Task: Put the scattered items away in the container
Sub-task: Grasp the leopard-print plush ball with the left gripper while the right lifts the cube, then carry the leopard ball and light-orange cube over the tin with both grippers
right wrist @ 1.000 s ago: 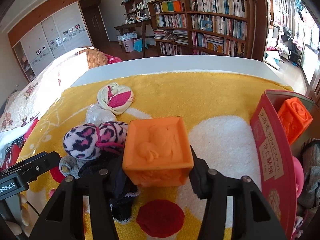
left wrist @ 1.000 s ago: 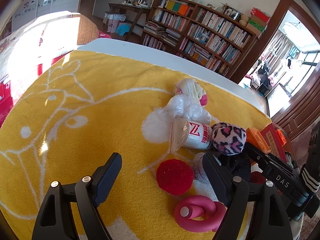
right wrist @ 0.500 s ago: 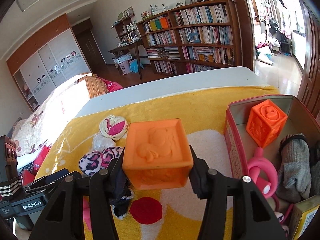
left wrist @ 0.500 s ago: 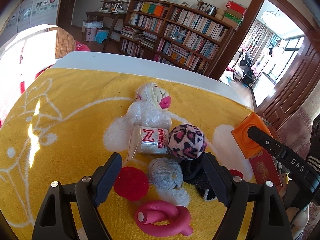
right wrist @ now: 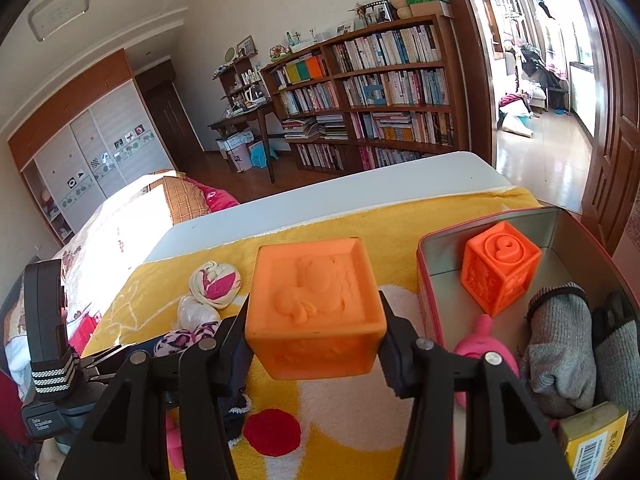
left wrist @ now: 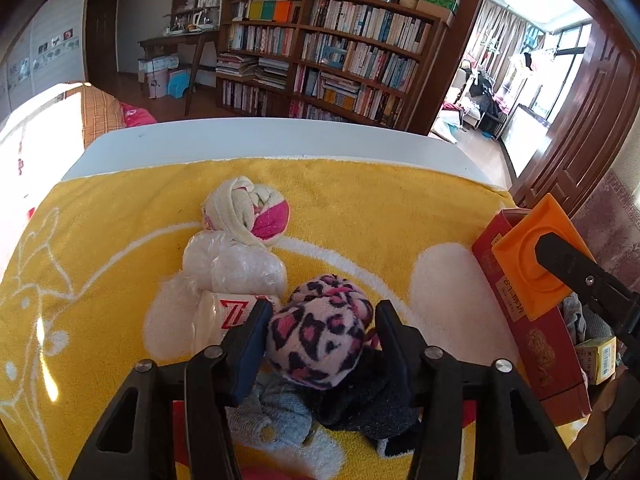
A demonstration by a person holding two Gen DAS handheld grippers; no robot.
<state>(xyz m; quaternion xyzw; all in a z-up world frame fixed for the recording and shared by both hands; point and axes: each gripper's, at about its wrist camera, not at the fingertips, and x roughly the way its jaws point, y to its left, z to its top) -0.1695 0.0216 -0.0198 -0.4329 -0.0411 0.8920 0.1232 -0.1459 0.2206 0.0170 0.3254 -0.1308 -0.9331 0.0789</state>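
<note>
between the right gripper's [right wrist: 316,344] fingers an orange block [right wrist: 316,304] sits clamped, raised above the yellow towel [right wrist: 360,408]; the red tin [right wrist: 430,304] lies just to its right, mouth open upward. the left gripper [left wrist: 320,336] straddles the leopard sock ball [left wrist: 320,332], jaws near its sides, contact unclear. beyond lie a wrapped white bundle [left wrist: 236,264] and cream-pink sock ball [left wrist: 248,216]. the tin's near end is cut off.

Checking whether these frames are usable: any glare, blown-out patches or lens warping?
Left wrist view: the sunlit bed at the left edge is blown out, and the bookshelf bows from fisheye warping. Right wrist view: the bright doorway glares, while the held orange block stays sharp.
</note>
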